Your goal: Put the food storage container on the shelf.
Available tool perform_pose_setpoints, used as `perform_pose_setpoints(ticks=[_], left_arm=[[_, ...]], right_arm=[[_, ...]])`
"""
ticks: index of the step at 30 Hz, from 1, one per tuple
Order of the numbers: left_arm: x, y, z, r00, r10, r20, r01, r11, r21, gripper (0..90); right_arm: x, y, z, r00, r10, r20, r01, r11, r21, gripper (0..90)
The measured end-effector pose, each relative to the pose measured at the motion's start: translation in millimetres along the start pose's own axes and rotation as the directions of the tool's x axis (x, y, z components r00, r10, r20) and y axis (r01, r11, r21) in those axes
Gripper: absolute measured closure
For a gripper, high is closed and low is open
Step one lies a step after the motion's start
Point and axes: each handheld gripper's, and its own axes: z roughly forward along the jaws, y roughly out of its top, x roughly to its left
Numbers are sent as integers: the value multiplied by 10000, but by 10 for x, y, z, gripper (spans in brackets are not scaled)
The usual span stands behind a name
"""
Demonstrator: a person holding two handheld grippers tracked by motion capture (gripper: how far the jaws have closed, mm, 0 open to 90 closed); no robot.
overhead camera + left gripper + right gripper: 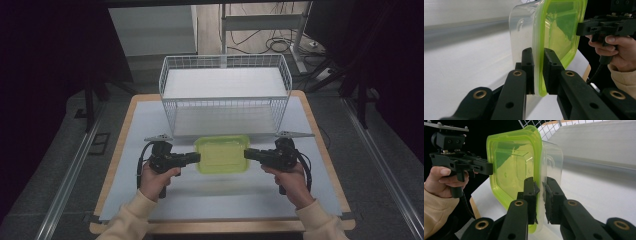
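Observation:
A clear food container with a lime-green lid (222, 154) lies level just in front of the wire basket (225, 100). My left gripper (197, 158) is shut on its left rim, and my right gripper (246, 154) is shut on its right rim. In the left gripper view the black jaws pinch the lid's edge (539, 72), with the clear tub (520, 32) on one side and the right gripper (584, 27) across the lid. In the right gripper view the jaws clamp the rim (539, 195), and the left gripper (490, 168) touches the lid's (511, 165) far edge.
The white wire basket stands at the back of the table, open at the top, with nothing in it. A white mat (225, 200) covers the wooden tabletop. Metal rails run along the floor on both sides, and cables lie behind the basket.

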Motion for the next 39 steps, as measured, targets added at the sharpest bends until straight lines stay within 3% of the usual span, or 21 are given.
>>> perform_pose_setpoints(ticks=[16,25,39], left_arm=[[3,189,-36,9998,183,5,-183,9997,-130,807],[-27,288,-64,9997,237,4,-237,9995,-201,808],[-151,527,-119,9975,676,-213,-684,9969,-401,808]], right_arm=[[64,204,-31,9989,-410,209,414,9990,-184,808],[76,281,-54,9992,-362,177,367,9989,-301,808],[106,477,-134,9985,-505,212,517,9967,-629,809]])
